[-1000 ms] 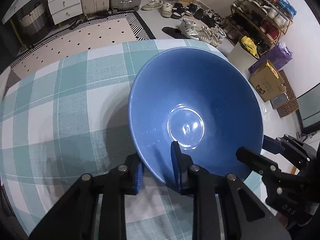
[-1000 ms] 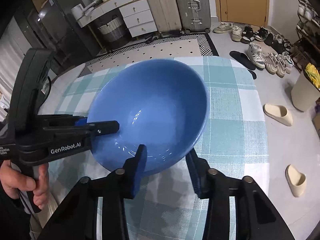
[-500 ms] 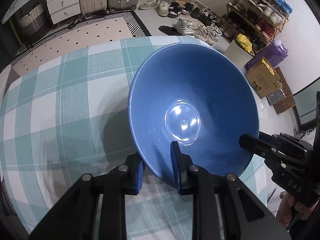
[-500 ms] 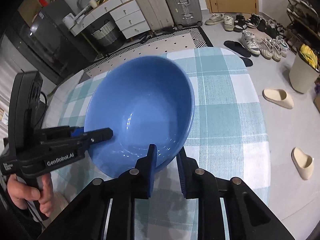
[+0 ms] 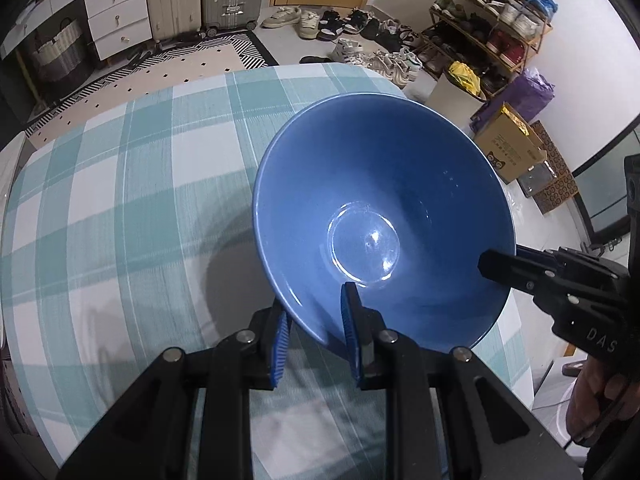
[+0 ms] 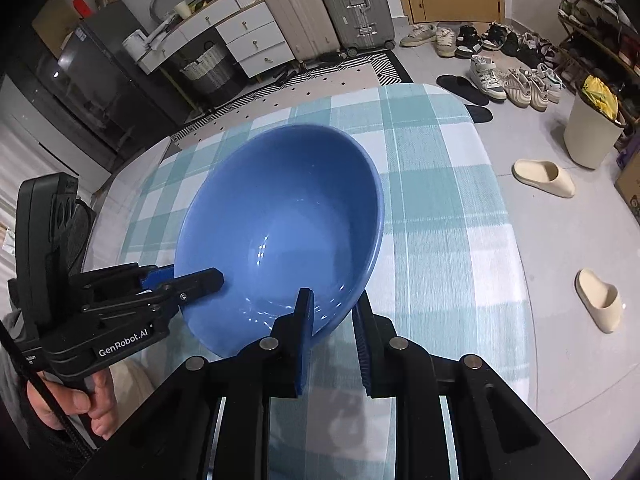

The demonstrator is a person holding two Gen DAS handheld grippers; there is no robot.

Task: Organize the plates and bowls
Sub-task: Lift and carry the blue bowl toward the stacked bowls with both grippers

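Bowl: 1 glossy blue bowl [image 5: 384, 216], round, hanging tilted over checked tablecloth [image 5: 120, 200].
Grippers: 2; left gripper [image 5: 316, 330] and right gripper [image 6: 332, 336] each pinching rim, apparently firmly.

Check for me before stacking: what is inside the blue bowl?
The blue bowl looks empty apart from one finger of each gripper reaching over its rim: left gripper, right gripper. What's directly underneath is hidden.
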